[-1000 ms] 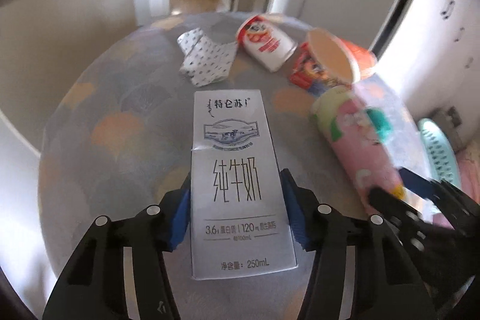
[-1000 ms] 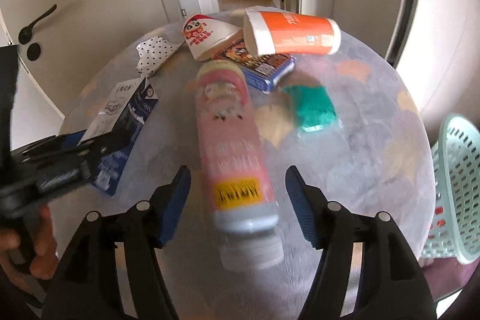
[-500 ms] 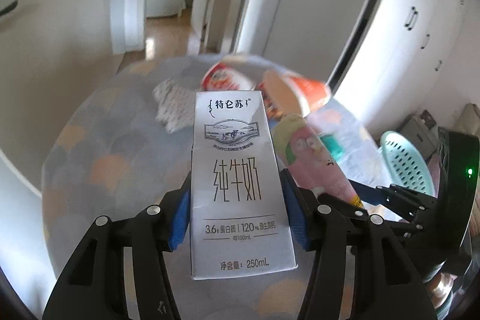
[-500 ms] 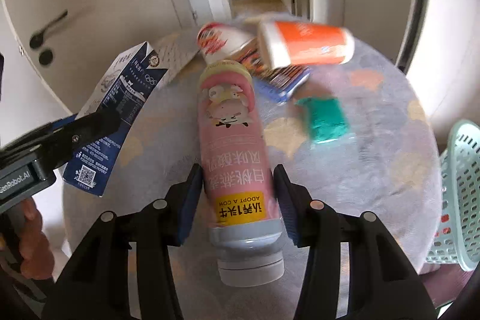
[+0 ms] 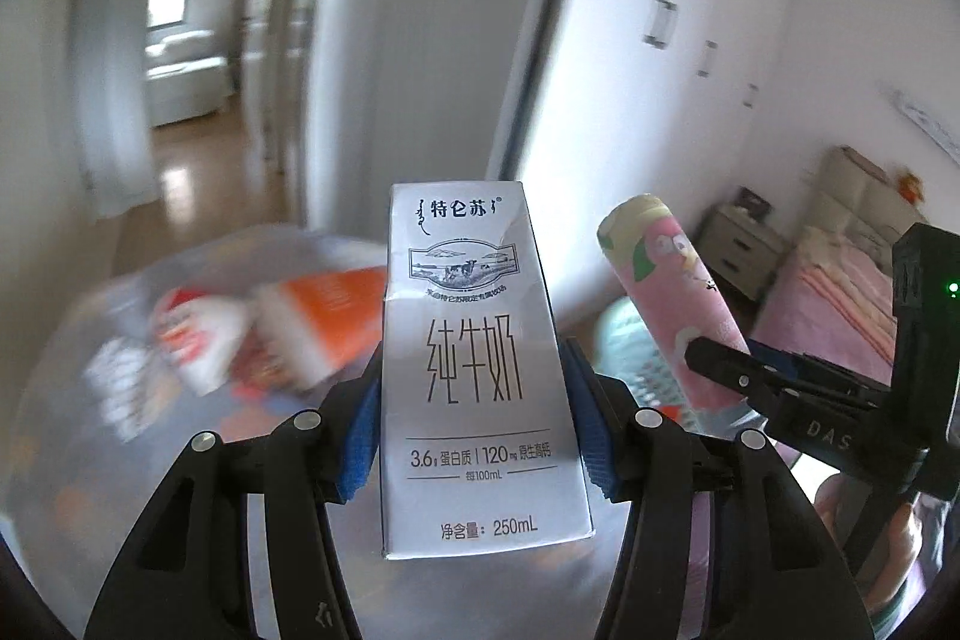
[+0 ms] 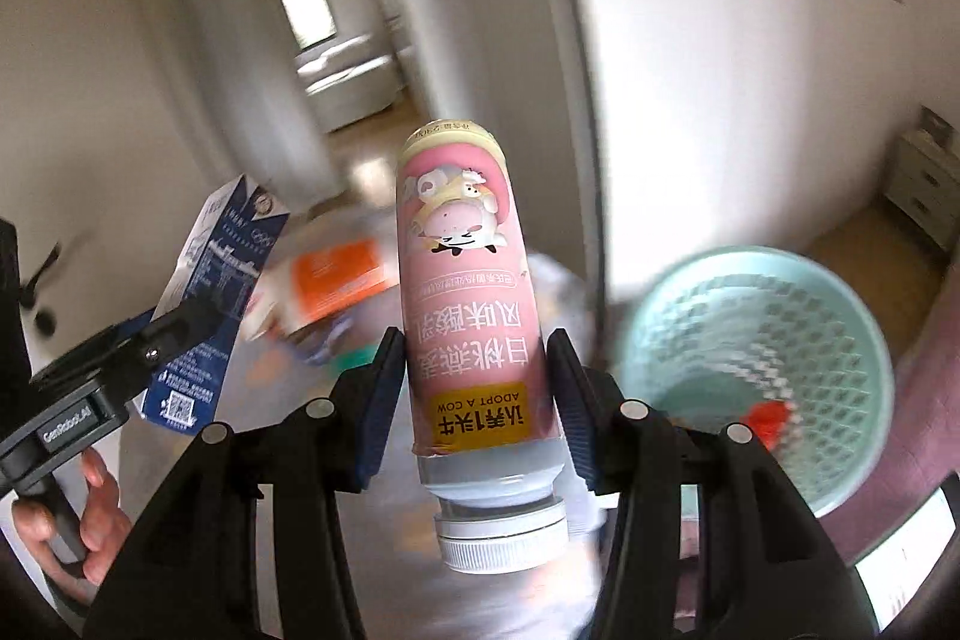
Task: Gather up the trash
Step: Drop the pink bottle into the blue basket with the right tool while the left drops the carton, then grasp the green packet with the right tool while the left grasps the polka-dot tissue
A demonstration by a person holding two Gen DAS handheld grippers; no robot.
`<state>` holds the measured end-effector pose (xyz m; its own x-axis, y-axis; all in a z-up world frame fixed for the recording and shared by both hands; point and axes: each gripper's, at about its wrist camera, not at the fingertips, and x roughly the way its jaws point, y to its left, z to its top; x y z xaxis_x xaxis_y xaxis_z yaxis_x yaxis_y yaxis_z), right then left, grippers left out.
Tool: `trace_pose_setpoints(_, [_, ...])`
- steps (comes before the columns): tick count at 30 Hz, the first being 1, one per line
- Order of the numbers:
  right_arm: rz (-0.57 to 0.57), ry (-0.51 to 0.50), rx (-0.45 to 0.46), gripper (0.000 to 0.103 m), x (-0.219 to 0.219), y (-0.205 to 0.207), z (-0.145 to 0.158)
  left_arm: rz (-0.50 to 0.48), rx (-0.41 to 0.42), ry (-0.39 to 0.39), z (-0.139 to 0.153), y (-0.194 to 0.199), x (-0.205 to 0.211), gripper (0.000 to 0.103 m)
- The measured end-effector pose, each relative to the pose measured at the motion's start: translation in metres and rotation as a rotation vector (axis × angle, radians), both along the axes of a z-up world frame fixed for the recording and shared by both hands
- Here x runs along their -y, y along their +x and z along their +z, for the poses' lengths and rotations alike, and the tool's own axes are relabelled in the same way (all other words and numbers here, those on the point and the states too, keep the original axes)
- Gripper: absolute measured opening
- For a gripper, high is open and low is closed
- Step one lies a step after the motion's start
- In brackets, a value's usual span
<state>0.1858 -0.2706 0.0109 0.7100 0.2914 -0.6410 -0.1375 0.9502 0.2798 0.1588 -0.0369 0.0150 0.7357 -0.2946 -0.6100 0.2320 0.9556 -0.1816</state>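
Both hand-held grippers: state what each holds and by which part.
The left hand-held gripper clamps the milk carton across the side walls of its lower half. The right hand-held gripper clamps the pink yogurt bottle across its lower body, just above the white cap end.

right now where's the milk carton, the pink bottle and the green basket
milk carton (image 5: 474, 358): left wrist view, on its white front panel.
pink bottle (image 6: 471, 316): right wrist view, on the pink label at mid-body.
green basket (image 6: 840, 307): right wrist view, on its far mesh wall.
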Motion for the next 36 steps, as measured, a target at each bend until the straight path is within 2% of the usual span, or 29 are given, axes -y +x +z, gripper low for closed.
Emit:
trace_pose_setpoints(5, [-0.17, -0.005, -0.026, 0.045, 0.065, 0.005, -0.012, -0.125, -0.036, -0.023, -0.011, 0.034, 0.067, 0.053])
trace_pose_setpoints(10, [-0.322, 0.011, -0.094, 0.045, 0.122, 0.015, -0.042, -0.235, -0.105, -0.033, -0.04, 0.064, 0.128, 0.053])
trace_pose_setpoints(14, [-0.377, 0.009, -0.168, 0.045, 0.146, 0.025, -0.069, -0.311, -0.197, -0.031, -0.073, 0.088, 0.168, 0.053])
trace_pose_setpoints(16, [-0.39, 0.002, -0.208, 0.046, 0.153, 0.03, -0.086, -0.316, -0.235, -0.02, -0.091, 0.098, 0.183, 0.053])
trace_pose_setpoints(21, [-0.426, 0.027, -0.263, 0.048, 0.163, 0.041, -0.111, -0.34, -0.269, -0.005, -0.114, 0.111, 0.204, 0.053])
trace_pose_setpoints(26, [-0.44, 0.038, -0.249, 0.049, 0.172, 0.037, -0.111, -0.359, -0.273, -0.005, -0.123, 0.122, 0.22, 0.054])
trace_pose_setpoints(27, [-0.439, 0.048, -0.248, 0.049, 0.173, 0.036, -0.111, -0.353, -0.268, 0.002, -0.124, 0.123, 0.221, 0.062])
trace_pose_setpoints(28, [-0.44, 0.052, -0.246, 0.049, 0.172, 0.033, -0.109, -0.346, -0.266, 0.008, -0.125, 0.124, 0.221, 0.07])
trace_pose_setpoints(32, [-0.435, 0.055, -0.236, 0.049, 0.178, 0.026, -0.105, -0.347, -0.259, -0.011, -0.122, 0.117, 0.21, 0.071])
trace_pose_setpoints(36, [-0.408, 0.063, -0.21, 0.049, 0.166, 0.022, -0.092, -0.331, -0.233, -0.037, -0.108, 0.105, 0.185, 0.071])
